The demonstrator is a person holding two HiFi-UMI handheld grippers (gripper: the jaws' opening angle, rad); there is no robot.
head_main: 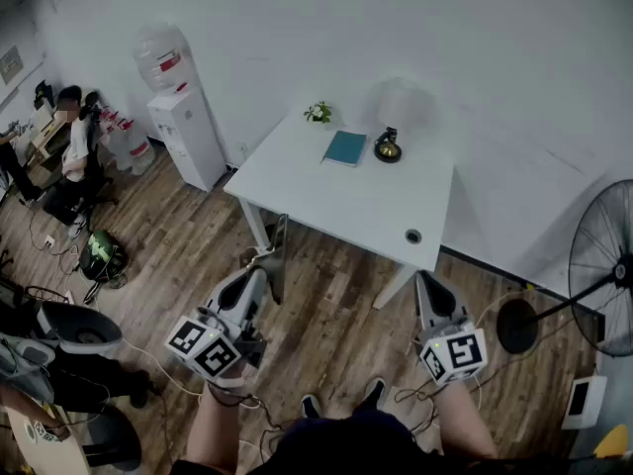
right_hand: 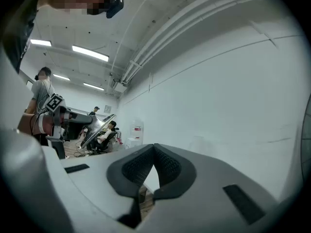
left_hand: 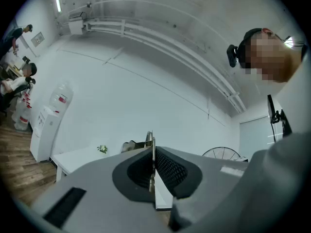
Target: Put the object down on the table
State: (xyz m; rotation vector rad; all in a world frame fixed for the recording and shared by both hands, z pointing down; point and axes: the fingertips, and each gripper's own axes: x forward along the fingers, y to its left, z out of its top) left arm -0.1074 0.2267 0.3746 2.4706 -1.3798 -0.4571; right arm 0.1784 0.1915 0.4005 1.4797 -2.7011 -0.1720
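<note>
Your left gripper [left_hand: 153, 154] is squeezed shut on a thin flat piece of shiny metal [left_hand: 151, 147]. The metal stands on its edge between the two black pads and pokes out past the tips. Your right gripper [right_hand: 154, 152] is shut too, but it has nothing in it.

The white table [head_main: 346, 206] is in front of you, well apart from both grippers. There is brown wooden floor [head_main: 326, 334] between you and it. So the metal is up in the air, and the job is not done yet.

Here is how I think you can do it well:

- Walk closer first. Do not reach from where you are, because the table looks too far for that.
- Hold the metal tight until it is right over the table.
- Pick a bare spot. The near half of the table looks bare. At the far side sit a small green plant [head_main: 317, 113], a blue-green book [head_main: 345, 147] and a small dark round thing [head_main: 388, 147]. Stay away from those.
- Turn your hand so the wide side of the metal faces down. If you set it down on its thin edge, it will likely tip over and clatter.
- Go down slowly. Wait until the metal touches the table, then open the jaws.
- Do not open early. A thin metal piece could bounce or slide off the edge.
- Leave your right gripper to the side, out of the way.
</note>
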